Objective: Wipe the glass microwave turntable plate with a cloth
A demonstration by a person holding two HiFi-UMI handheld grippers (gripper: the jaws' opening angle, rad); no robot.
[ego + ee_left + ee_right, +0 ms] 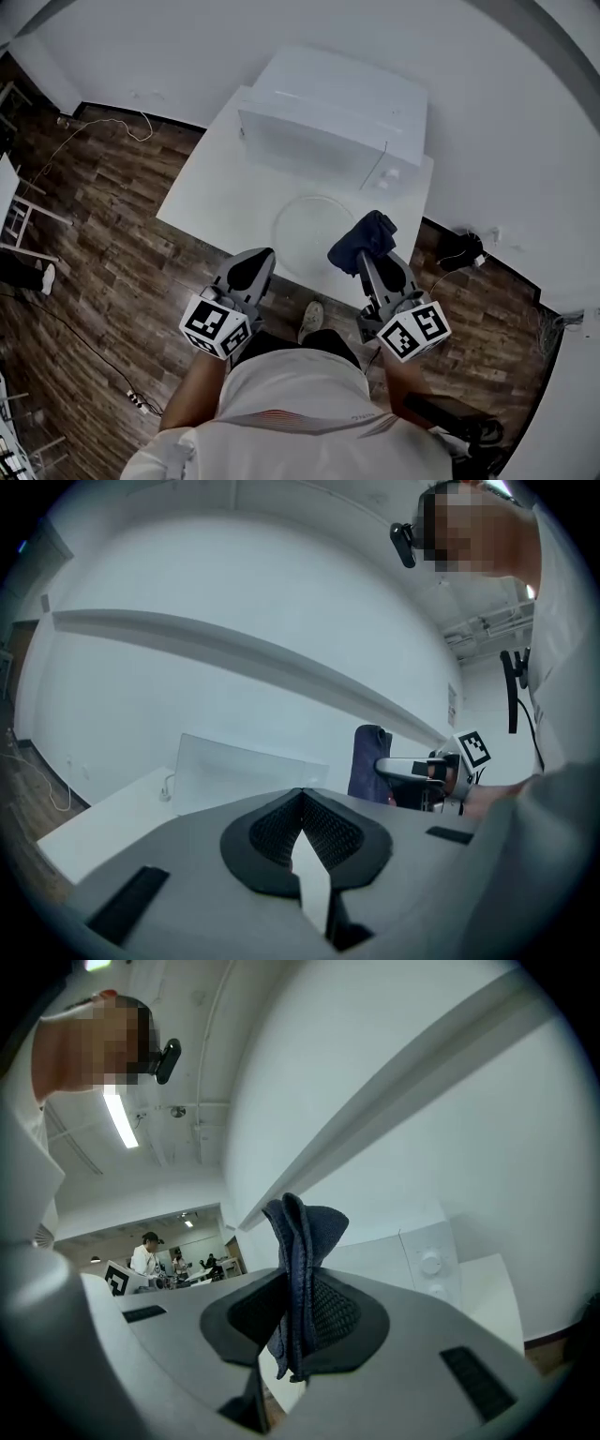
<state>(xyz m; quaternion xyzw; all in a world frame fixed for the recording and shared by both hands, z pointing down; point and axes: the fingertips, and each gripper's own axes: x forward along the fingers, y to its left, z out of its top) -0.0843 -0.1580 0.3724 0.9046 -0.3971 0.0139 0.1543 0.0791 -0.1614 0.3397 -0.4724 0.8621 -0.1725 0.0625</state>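
Observation:
The clear glass turntable plate (314,225) lies flat on the white table (208,178), in front of the white microwave (333,112). My right gripper (361,253) is shut on a dark blue cloth (364,238), held up near the plate's right edge; the cloth (302,1260) sticks up from between the jaws in the right gripper view. My left gripper (251,270) hangs at the table's front edge, left of the plate, shut with nothing in it. The left gripper view shows its jaws closed together and the cloth (367,761) off to the right.
The microwave (246,772) stands at the back of the table with its door closed and its dials (429,1264) on the right. Wooden floor (112,244) surrounds the table, with cables on it. A white wall (487,103) runs behind. People stand in a far room (155,1260).

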